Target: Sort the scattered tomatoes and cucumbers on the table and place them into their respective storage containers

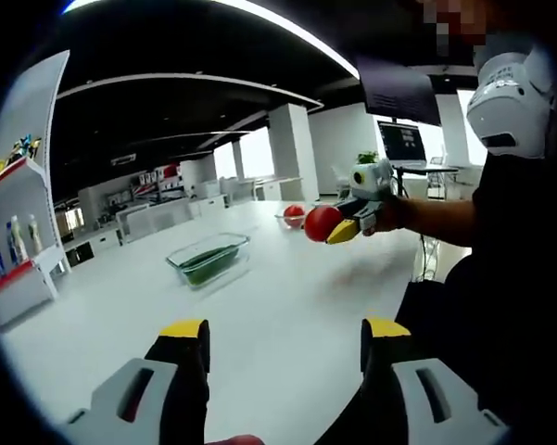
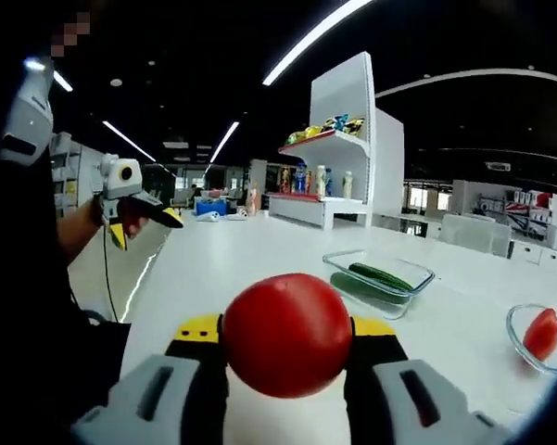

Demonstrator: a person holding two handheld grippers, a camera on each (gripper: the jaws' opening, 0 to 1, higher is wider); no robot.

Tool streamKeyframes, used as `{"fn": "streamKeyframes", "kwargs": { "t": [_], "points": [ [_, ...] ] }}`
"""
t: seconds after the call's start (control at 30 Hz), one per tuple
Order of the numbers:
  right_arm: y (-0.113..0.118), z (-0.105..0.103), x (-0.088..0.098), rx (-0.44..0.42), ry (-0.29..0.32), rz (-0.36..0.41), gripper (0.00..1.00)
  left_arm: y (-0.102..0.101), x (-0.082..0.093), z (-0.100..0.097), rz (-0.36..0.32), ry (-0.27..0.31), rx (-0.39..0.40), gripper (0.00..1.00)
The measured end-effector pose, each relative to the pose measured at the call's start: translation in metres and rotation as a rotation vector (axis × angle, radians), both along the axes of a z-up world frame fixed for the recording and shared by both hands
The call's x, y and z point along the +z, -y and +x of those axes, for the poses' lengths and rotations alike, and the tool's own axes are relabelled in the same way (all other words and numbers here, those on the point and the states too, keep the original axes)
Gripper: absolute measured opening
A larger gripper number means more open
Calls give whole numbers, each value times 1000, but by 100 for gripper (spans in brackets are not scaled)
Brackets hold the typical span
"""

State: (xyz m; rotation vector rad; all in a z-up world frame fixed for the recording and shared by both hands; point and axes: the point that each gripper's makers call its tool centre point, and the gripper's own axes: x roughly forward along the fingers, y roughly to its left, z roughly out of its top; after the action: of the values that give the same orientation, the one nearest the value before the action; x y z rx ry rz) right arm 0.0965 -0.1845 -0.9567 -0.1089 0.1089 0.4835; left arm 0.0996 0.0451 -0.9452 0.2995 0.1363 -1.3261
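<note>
Right hand-held gripper [image 2: 287, 348]: clamped on a red tomato [image 2: 287, 334], which is sitting between the yellow-tipped jaws; in the left gripper view the same gripper [image 1: 336, 229] is hovering above the tabletop [image 1: 287, 306] with the tomato [image 1: 321, 223] at its tip.

Left hand-held gripper [image 1: 285, 345]: jaws standing apart, gripping nothing, raised over the tabletop; in the right gripper view it [image 2: 146, 221] is showing at the left, also apart. A red sliver at the bottom edge of its own view is too cut off to identify.

Tomato bowl [image 2: 517, 345]: clear glass, already holding one tomato [image 2: 541, 334]; in the left gripper view the bowl [image 1: 293, 219] is lying just behind the held tomato.

Cucumber container [image 2: 417, 273]: clear rectangular dish with a cucumber [image 2: 378, 275] lying inside; well apart from the bowl.

Step in hand (judged): carrying the tomato to the bowl. To do it well, the right gripper should be bringing the fruit over the bowl's middle, lowering until it is nearly touching the tomato inside, then parting the jaws gently (a round fruit will roll or bounce if dropped from height).

Surface: white, glossy tabletop, long and smooth, so a stray tomato would be rolling freely.

Room: open showroom-like space, dark ceiling with curved light strips, a white shelf [image 2: 338, 139] carrying bottles.
</note>
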Motion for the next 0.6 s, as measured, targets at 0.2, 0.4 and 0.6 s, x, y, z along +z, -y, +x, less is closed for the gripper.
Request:
{"fn": "streamKeyframes", "kwargs": {
  "t": [0.2,0.4,0.6],
  "points": [
    [21,2,5,-23,11,-16,47,0,2,2,2,1,17,65],
    [46,7,13,-65,29,-8,47,3,2,-1,16,3,10,65],
    [67,10,22,-88,40,-9,47,1,5,0,20,8,20,65]
  ]
}}
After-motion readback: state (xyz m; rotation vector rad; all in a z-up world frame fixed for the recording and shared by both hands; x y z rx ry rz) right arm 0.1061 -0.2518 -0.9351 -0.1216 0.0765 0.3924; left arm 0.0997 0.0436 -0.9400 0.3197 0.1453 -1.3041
